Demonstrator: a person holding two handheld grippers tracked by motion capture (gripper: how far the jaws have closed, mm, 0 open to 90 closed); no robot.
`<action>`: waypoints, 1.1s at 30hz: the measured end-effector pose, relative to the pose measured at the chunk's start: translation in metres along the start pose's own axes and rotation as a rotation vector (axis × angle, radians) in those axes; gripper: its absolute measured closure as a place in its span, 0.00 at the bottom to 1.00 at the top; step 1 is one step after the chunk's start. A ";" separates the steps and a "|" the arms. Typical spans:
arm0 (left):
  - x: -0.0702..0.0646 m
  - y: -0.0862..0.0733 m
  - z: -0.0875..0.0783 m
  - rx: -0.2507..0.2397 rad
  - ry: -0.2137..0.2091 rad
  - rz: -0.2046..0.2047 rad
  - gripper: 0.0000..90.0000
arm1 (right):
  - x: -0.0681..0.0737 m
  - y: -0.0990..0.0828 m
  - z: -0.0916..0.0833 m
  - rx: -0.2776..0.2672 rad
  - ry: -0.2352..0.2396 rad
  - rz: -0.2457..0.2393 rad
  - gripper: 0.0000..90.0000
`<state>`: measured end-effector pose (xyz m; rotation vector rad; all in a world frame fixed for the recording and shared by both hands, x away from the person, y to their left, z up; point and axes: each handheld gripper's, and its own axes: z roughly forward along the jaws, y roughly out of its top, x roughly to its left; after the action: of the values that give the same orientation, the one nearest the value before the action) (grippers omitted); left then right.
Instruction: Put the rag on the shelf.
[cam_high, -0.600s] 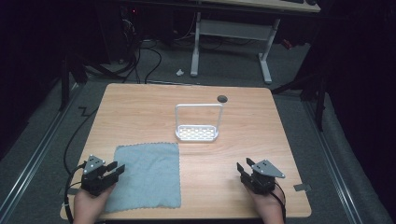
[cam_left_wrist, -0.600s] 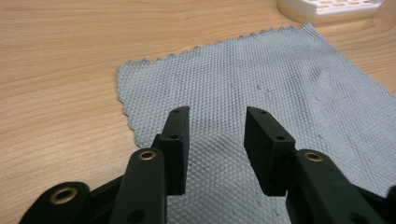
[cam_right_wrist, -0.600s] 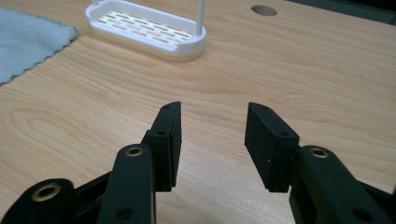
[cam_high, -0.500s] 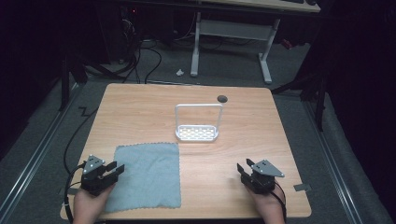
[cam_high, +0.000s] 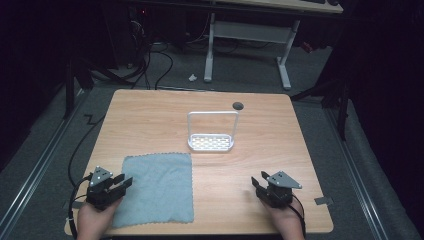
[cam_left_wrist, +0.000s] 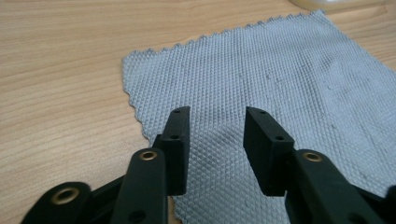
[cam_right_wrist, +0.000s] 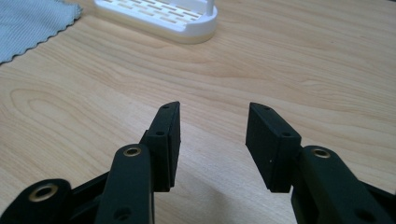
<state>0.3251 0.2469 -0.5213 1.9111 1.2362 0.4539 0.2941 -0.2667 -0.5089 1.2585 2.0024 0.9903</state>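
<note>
Grey cloth (cam_left_wrist: 261, 93) near left, flat under spread left gripper (cam_left_wrist: 215, 140): pinch low at scalloped edge; right gripper (cam_right_wrist: 212, 140) spread, empty.

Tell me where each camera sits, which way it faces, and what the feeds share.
High view: above the person's side, looking forward and down at the table; both hands, left gripper, right gripper.
Left gripper view: between its open jaws, over the grey cloth.
Right gripper view: open jaws over bare wood, toward the white rack.
Shared: cloth and rack.
</note>
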 end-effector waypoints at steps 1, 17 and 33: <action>0.000 0.000 0.000 0.005 -0.004 0.000 0.74 | 0.001 0.000 0.001 0.006 0.003 0.001 0.63; -0.024 -0.006 0.010 0.093 0.020 0.165 1.00 | 0.011 0.005 0.008 0.012 0.055 -0.042 0.68; -0.039 -0.006 0.014 0.088 -0.007 0.196 1.00 | 0.099 0.036 0.047 0.025 0.321 -0.145 1.00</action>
<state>0.3131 0.2076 -0.5299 2.1173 1.0845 0.5013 0.3092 -0.1523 -0.5131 0.9987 2.3180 1.1562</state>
